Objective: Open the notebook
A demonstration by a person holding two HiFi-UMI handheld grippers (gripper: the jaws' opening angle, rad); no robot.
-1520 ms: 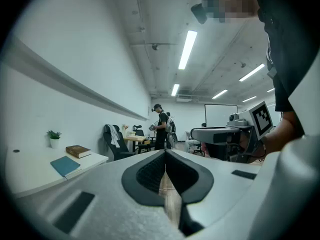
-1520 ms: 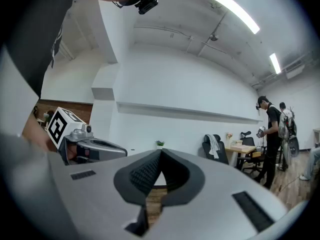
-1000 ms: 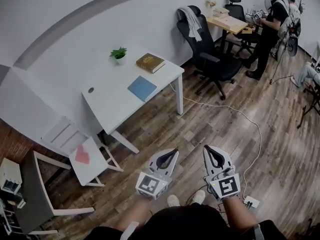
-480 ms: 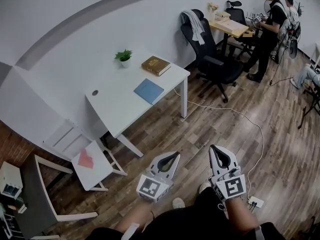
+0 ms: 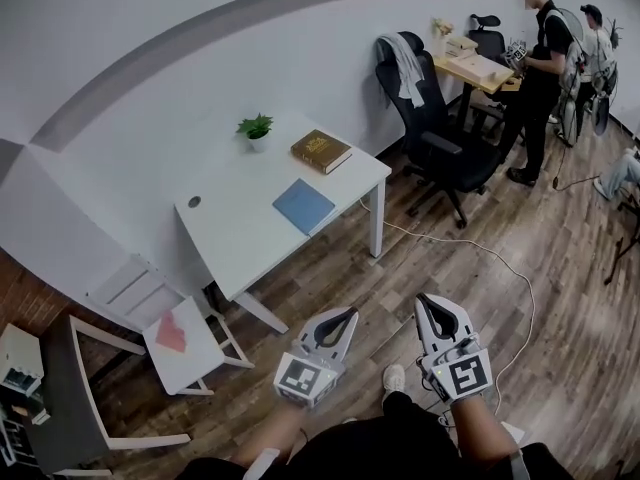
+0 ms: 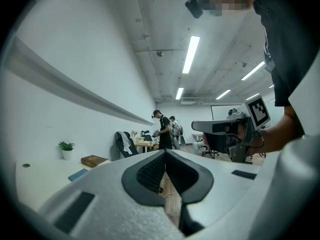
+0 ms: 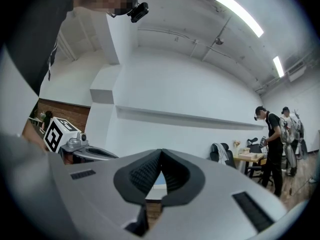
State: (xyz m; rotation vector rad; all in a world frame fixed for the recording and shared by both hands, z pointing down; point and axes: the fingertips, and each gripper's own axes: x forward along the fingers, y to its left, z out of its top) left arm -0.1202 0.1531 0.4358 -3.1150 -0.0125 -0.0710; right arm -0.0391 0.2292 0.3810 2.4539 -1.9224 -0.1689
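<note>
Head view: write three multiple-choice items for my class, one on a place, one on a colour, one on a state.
1. Where is the plant? A. on the desk B. on the floor C. on a chair
2. The notebook's colour? A. red B. blue C. green
3. The left gripper's jaws? A. wide apart B. gripping the notebook C. shut, empty
Answers: A, it stands on the desk's top; B, its cover is blue; C, the tips meet with nothing between.

I hold my left gripper (image 5: 350, 313) and right gripper (image 5: 426, 299) level and side by side before my waist. Both pairs of jaws are pressed together, nothing between them.
</note>
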